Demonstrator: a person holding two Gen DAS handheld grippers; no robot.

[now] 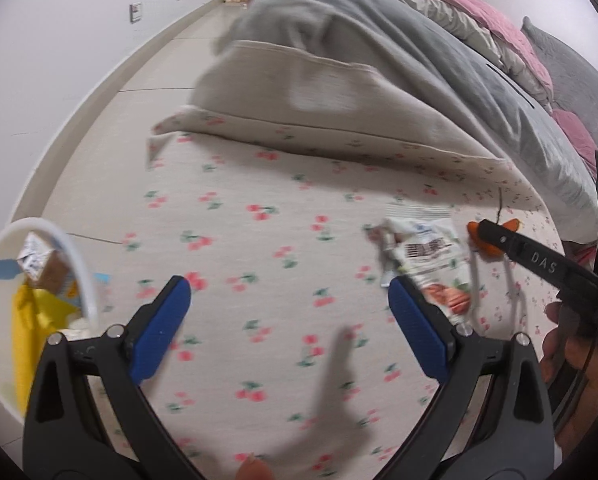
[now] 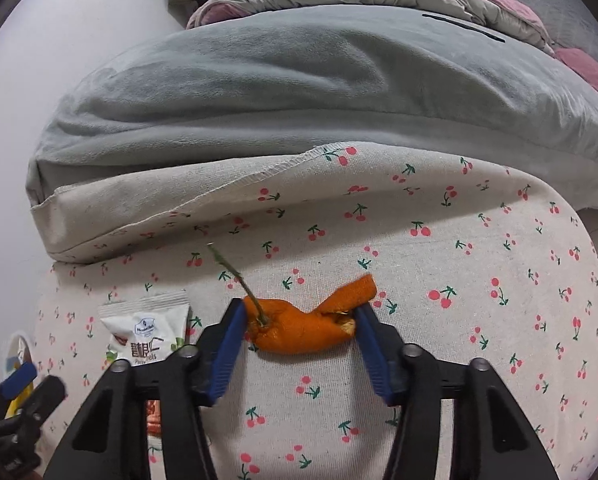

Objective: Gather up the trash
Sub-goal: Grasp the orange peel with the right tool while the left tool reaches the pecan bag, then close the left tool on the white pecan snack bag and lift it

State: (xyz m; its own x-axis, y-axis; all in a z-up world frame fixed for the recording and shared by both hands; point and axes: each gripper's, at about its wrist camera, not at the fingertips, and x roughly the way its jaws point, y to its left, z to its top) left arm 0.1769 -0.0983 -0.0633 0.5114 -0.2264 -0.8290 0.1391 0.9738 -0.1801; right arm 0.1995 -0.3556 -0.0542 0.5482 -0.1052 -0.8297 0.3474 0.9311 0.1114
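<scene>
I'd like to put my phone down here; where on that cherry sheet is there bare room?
Bare room lies between the white bin and the snack packet, and right of the orange peel. Around packet and peel it is crowded, with the right gripper there.

Both wrist views look steeply down, close over the cherry-print sheet [image 1: 259,240], sharing the snack packet [image 2: 149,330].

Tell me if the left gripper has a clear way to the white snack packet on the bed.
Probably yes. The left gripper is open and empty, and the snack packet lies uncovered on the sheet beside its right finger; the right gripper is busy on the orange peel beyond it.
</scene>
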